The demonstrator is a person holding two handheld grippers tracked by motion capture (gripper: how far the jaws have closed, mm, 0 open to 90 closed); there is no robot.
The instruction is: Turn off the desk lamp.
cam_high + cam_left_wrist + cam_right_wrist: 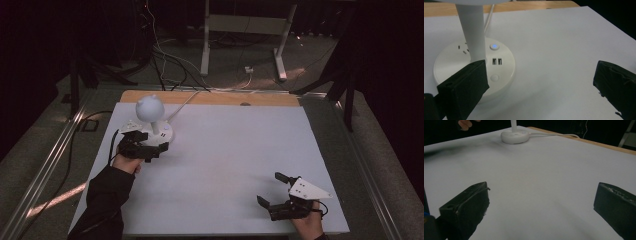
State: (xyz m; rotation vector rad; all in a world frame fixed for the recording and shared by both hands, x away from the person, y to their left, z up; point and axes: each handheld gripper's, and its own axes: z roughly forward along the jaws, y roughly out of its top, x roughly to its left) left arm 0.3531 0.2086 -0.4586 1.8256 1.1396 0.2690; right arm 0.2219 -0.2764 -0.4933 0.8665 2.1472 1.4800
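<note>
A white desk lamp stands at the table's far left, with a ball-shaped head (150, 108) over a round base (164, 133). My left gripper (150, 142) sits at the near side of that base, jaws wide open and nothing between them. In the left gripper view, the left jaw stands just in front of the lamp's stem (474, 32), and the base (451, 60) carries sockets, two USB ports and a blue-lit button (494, 46). My right gripper (269, 188) rests near the front right edge, open and empty. The right gripper view has the lamp base (515, 135) far off.
A white sheet (225, 150) covers the table, with a strip of bare wood (210, 97) along the far edge. The lamp's white cable (187, 99) runs off the back. Beyond lie floor cables and the legs of a white stand (205, 45). Metal rails flank the table.
</note>
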